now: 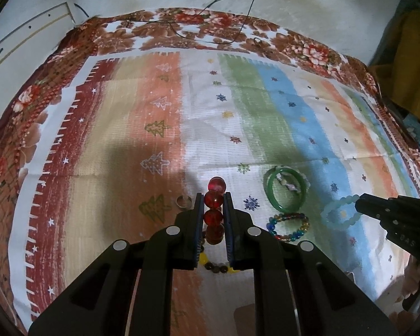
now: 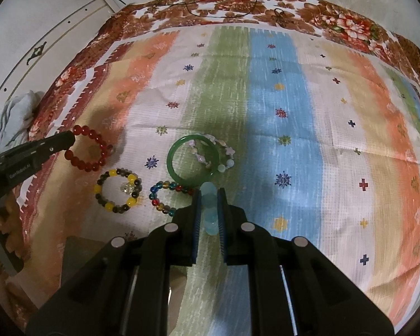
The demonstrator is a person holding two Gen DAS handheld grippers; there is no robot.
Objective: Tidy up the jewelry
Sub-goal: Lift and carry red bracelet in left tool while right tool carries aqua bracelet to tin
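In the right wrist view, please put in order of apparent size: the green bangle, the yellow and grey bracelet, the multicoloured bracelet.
1. Green bangle, largest.
2. Yellow and grey bracelet.
3. Multicoloured bracelet, though the tongs hide part of it, so this place is unsure.

Light is dim and uneven. Soft dark shadows cross the striped cloth. Fisheye edges bend and darken.

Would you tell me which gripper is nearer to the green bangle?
Right. The right gripper, shut on the pale blue bracelet, sits just beside the green bangle; the left gripper holds the red bracelet farther off.
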